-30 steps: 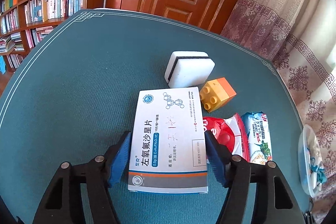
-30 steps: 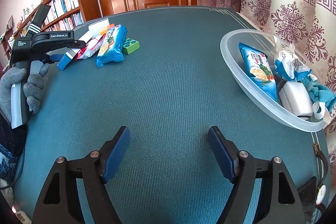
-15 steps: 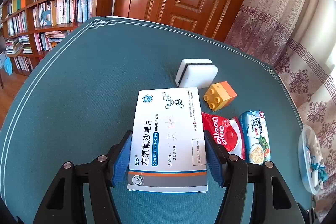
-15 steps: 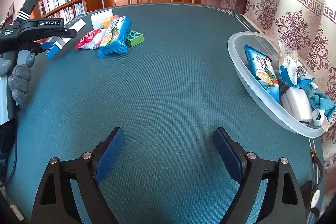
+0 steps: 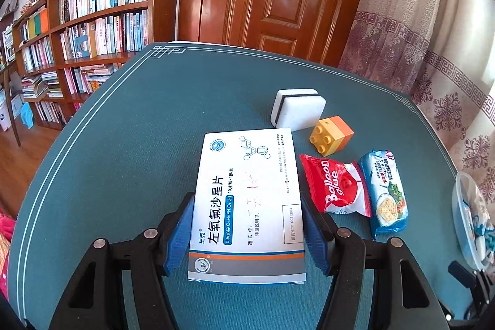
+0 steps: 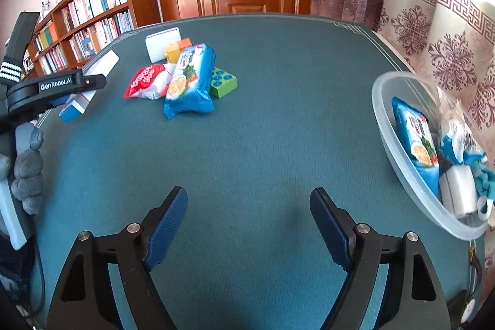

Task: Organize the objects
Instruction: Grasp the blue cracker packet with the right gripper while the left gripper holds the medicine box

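Left wrist view: the left gripper (image 5: 247,234) sits low in the frame, its blue ribbed pads pinching the long sides of a flat white medicine box with blue print and an orange stripe (image 5: 247,206). The box fills the centre of the picture above the teal felt table top (image 5: 130,150). To the upper right of the box lie a white sponge block with a dark band (image 5: 297,109) and a yellow and orange toy brick (image 5: 331,133); at right are a red snack sachet (image 5: 335,187) and a blue cracker packet (image 5: 385,190). A clear plastic bowl (image 5: 464,212) shows at the far right edge.

Right wrist view: the right gripper (image 6: 249,225) is spread and empty over bare felt at bottom centre, its jaws having just narrowed a little with nothing between them. The gripped box appears at the left edge, off the table. A green toy brick (image 6: 223,82) lies behind the cracker packet at upper centre. The bowl at right already holds packets and a white block.

The step in hand looks like carrying the box to the bowl. The next move calls for a steady pinch across the table, then release over the bowl's free space.
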`<state>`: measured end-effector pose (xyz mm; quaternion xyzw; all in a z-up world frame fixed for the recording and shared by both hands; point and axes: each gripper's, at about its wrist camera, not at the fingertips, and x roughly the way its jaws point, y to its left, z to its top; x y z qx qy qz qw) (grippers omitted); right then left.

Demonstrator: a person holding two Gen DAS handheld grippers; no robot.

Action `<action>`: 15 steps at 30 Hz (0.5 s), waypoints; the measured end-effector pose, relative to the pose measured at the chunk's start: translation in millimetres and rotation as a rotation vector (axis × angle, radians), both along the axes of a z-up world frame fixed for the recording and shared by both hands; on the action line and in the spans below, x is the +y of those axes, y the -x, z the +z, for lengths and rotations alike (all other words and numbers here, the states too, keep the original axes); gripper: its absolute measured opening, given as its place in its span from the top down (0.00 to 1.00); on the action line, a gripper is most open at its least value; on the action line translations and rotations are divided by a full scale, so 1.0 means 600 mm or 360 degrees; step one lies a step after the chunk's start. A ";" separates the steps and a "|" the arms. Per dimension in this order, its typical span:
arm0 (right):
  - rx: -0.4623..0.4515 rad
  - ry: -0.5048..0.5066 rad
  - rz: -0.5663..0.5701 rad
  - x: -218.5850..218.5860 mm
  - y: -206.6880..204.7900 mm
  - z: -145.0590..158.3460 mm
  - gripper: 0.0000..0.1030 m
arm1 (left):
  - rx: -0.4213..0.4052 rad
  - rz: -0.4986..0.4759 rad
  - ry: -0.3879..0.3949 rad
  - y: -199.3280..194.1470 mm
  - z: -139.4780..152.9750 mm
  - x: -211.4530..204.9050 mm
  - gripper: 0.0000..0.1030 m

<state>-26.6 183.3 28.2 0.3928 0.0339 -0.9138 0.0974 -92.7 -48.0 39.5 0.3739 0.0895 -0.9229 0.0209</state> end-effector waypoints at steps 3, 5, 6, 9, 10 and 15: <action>0.0046 0.0011 0.0055 -0.031 0.026 0.015 0.24 | 0.0004 0.0008 -0.0006 -0.002 0.001 0.001 0.35; 0.0064 0.0008 0.0082 -0.049 0.046 0.020 0.27 | 0.0013 0.0004 -0.0008 -0.004 0.003 0.002 0.35; 0.0068 0.0006 0.0091 -0.058 0.056 0.022 0.30 | 0.0018 0.0003 -0.0007 -0.006 0.004 0.002 0.35; 0.0070 0.0009 0.0117 -0.077 0.085 0.025 0.33 | 0.0022 0.0005 -0.0020 -0.007 0.006 0.001 0.35; 0.0068 0.0011 0.0123 -0.082 0.094 0.025 0.33 | 0.0021 0.0004 -0.0024 -0.008 0.006 0.001 0.35; 0.0081 0.0000 0.0153 -0.104 0.127 0.024 0.33 | 0.0018 0.0005 -0.0039 -0.008 0.006 0.001 0.35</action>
